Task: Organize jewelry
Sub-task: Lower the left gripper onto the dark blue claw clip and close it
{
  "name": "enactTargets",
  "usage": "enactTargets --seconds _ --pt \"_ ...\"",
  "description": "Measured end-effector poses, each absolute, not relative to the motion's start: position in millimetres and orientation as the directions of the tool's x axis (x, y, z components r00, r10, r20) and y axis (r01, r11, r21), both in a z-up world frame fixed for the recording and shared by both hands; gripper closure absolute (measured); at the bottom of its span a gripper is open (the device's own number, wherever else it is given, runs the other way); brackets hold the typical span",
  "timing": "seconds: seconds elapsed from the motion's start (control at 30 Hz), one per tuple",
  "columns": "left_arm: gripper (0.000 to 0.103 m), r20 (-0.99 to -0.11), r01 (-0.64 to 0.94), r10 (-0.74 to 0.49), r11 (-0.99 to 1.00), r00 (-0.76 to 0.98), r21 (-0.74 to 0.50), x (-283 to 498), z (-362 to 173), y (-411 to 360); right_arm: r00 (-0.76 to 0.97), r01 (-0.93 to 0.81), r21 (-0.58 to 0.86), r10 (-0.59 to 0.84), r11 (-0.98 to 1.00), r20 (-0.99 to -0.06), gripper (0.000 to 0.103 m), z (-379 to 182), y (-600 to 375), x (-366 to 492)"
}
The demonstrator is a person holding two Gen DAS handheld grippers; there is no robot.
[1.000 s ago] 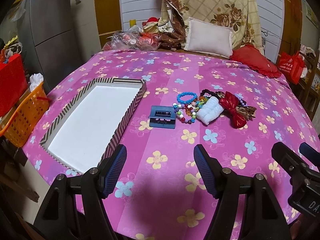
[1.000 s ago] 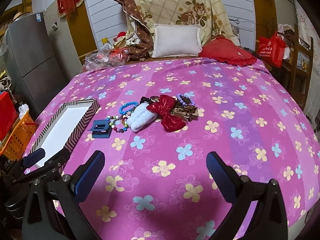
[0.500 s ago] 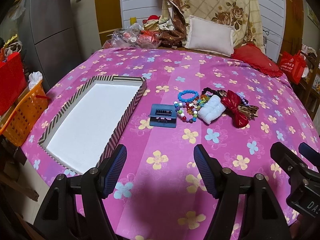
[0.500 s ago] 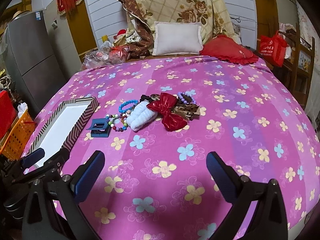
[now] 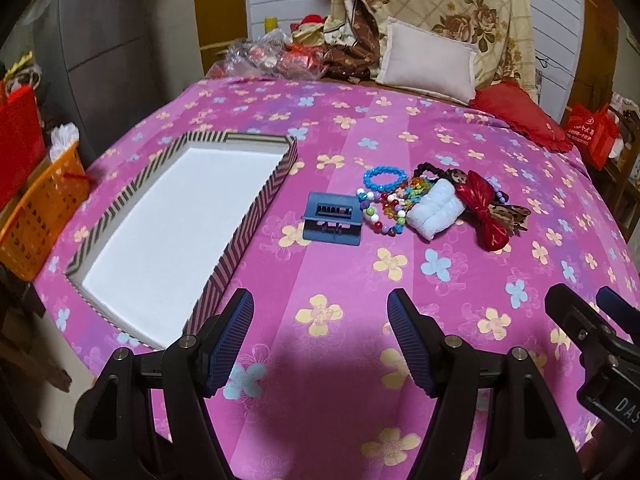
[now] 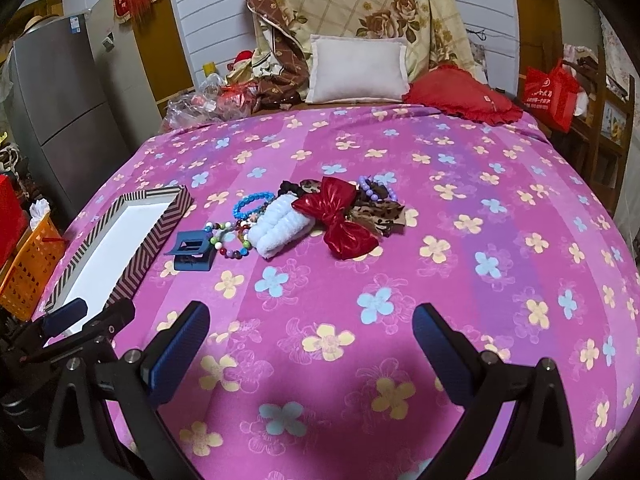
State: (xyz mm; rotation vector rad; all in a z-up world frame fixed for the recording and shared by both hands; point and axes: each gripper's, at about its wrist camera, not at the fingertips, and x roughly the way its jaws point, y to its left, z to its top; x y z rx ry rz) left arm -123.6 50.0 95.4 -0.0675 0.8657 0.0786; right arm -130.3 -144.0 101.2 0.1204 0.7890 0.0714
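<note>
A pile of accessories lies mid-bed: a dark blue hair claw [image 5: 334, 224] [image 6: 191, 255], a blue bead bracelet [image 5: 384, 178] [image 6: 252, 205], a multicolour bead bracelet [image 5: 380, 216] [image 6: 228, 240], a white fluffy scrunchie [image 5: 434, 212] [image 6: 280, 228], a red bow [image 5: 486, 208] [image 6: 340, 220] and leopard-print and purple-bead pieces [image 6: 380, 208]. A striped-rim tray [image 5: 256, 208] [image 6: 160, 232] with a white floor lies to the left. My left gripper [image 5: 320, 336] is open and empty, short of the claw. My right gripper [image 6: 310, 344] is open and empty, short of the pile.
The pink flowered bedspread [image 5: 360, 120] covers the bed. Pillows [image 6: 356, 68] and a red cushion [image 6: 460, 94] are at the head. An orange basket [image 5: 36, 220] and a grey fridge [image 6: 60, 112] stand off the left edge. A red bag [image 6: 550, 92] is far right.
Both grippers have moved slightly forward toward the pile, which now looks a little nearer. Nothing on the bed has moved; both stay open.
</note>
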Motion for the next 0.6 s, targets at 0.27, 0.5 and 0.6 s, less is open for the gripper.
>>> enactTargets --seconds 0.27,0.5,0.6 --pt "0.045 -0.795 -0.099 -0.012 0.991 0.607 -0.091 -102.4 79.6 69.5 0.687 -0.043 0.143 0.133 0.989 -0.715 0.000 85.8 -139.9 -110.9" --pt "0.046 -0.797 -0.063 -0.035 0.994 0.603 -0.091 -73.8 74.0 76.0 0.680 -0.074 0.158 0.166 0.985 -0.715 0.000 75.7 -139.8 -91.2" --pt "0.046 -0.809 -0.042 -0.048 0.995 0.586 -0.090 -60.2 68.0 75.9 0.673 -0.081 0.170 0.180 0.982 -0.717 0.000 72.3 -140.2 -81.5"
